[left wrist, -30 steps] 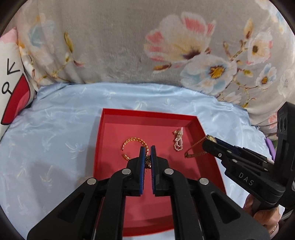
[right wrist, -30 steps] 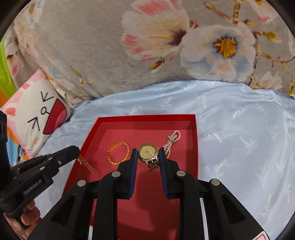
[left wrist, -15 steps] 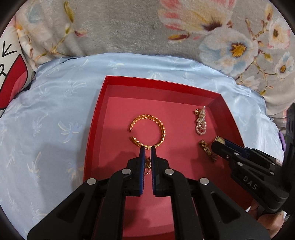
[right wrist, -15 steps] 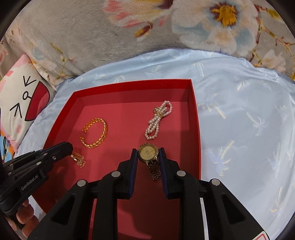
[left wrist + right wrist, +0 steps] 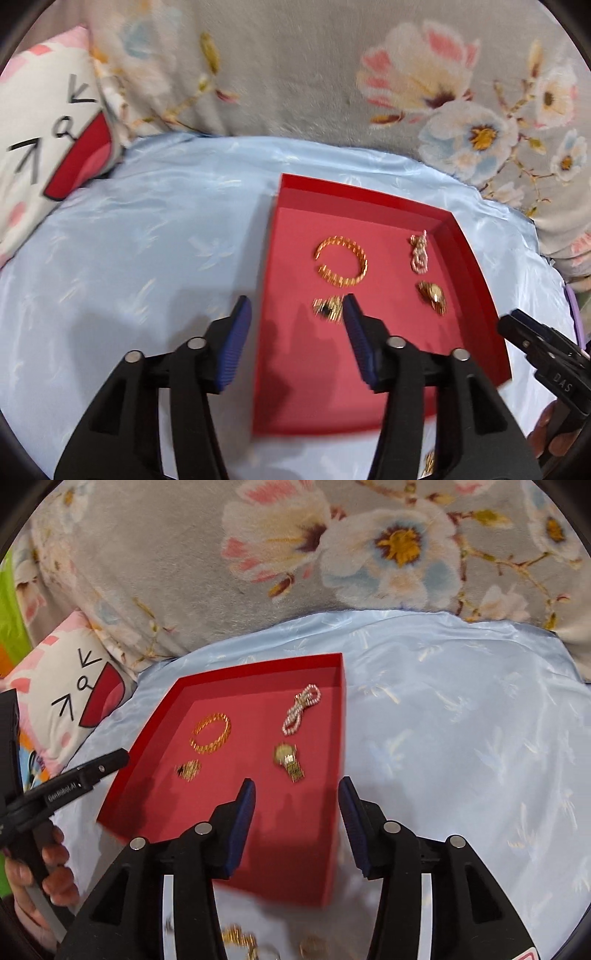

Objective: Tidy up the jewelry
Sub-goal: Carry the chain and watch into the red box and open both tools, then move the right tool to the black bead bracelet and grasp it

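Bright, even light; soft shadows on the tray [image 5: 476, 258]; motion blur, fisheye edges darkened.

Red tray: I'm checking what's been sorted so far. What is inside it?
Inside the red tray: a gold bangle, a pearl bracelet, a gold watch and a small blurred gold piece. The grippers hide its near floor.

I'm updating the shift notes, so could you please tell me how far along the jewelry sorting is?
Done: four pieces lie in the red tray: gold bangle, pearl bracelet, gold watch and a small gold chain piece. In hand: nothing; the left gripper and right gripper are opening with empty jaws. Left: a few blurred gold pieces lie on the blue cloth in front of the tray.
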### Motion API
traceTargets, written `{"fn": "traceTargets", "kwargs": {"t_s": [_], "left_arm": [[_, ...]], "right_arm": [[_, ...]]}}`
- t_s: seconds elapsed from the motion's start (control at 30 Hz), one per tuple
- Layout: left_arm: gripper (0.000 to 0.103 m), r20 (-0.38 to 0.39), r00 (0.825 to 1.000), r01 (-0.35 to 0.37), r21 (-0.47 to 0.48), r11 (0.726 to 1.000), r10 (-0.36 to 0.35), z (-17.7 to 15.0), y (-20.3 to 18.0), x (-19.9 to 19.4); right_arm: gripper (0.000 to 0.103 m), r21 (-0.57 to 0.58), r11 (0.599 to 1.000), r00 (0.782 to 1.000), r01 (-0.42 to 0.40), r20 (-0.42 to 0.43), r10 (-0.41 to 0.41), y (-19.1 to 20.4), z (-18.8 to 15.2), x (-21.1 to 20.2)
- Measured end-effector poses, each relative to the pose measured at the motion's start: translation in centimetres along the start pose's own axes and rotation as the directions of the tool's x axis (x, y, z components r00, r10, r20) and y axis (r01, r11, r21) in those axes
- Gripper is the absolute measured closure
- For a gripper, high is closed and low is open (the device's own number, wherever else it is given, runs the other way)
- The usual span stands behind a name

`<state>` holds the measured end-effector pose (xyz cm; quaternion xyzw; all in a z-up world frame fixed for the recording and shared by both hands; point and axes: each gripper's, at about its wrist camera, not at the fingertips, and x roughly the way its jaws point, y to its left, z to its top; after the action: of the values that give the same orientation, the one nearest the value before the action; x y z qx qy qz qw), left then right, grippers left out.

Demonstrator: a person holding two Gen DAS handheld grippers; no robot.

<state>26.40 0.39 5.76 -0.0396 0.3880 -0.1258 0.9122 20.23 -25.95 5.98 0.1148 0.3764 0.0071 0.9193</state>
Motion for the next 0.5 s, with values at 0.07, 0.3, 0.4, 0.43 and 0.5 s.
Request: {"fn": "traceTargets", "kwargs": {"t_s": [0.07, 0.3, 0.4, 0.43, 0.5], "left_arm": [[0.053, 0.014, 1.0, 0.005, 0.016, 1.0, -0.006, -1.4, 0.1, -1.5], [0.052, 0.027, 0.998, -0.065, 0.091, 0.994, 0.062, -8.2, -1.3, -5.1], [0.051, 0.016, 0.998, -0.069, 0.095, 0.993, 0.067, -10.8, -2.0, -6.0], [0.05, 0.013, 0.998, -0.067, 0.093, 0.993, 0.066, -11.4, -2.1, -6.2], [0.044, 0.008, 0.998, -0.065, 0.083, 0.994, 0.064, -12.6, -2.3, -6.5]], "right_arm": [[0.055, -0.001, 1.0, 1.0, 0.002, 0.01, -0.002, -0.2, -1.9, -1.7], [0.052, -0.05, 0.997, 0.999, 0.051, 0.017, -0.05, 0.5, -8.6, -6.3], [0.048, -0.075, 0.996, 0.999, 0.052, 0.008, -0.052, 1.4, -10.8, -7.2], [0.047, -0.088, 0.995, 0.999, 0.051, 0.001, -0.051, 1.9, -11.6, -7.4], [0.046, -0.108, 0.993, 0.999, 0.047, -0.009, -0.049, 2.8, -12.8, -7.6]]}}
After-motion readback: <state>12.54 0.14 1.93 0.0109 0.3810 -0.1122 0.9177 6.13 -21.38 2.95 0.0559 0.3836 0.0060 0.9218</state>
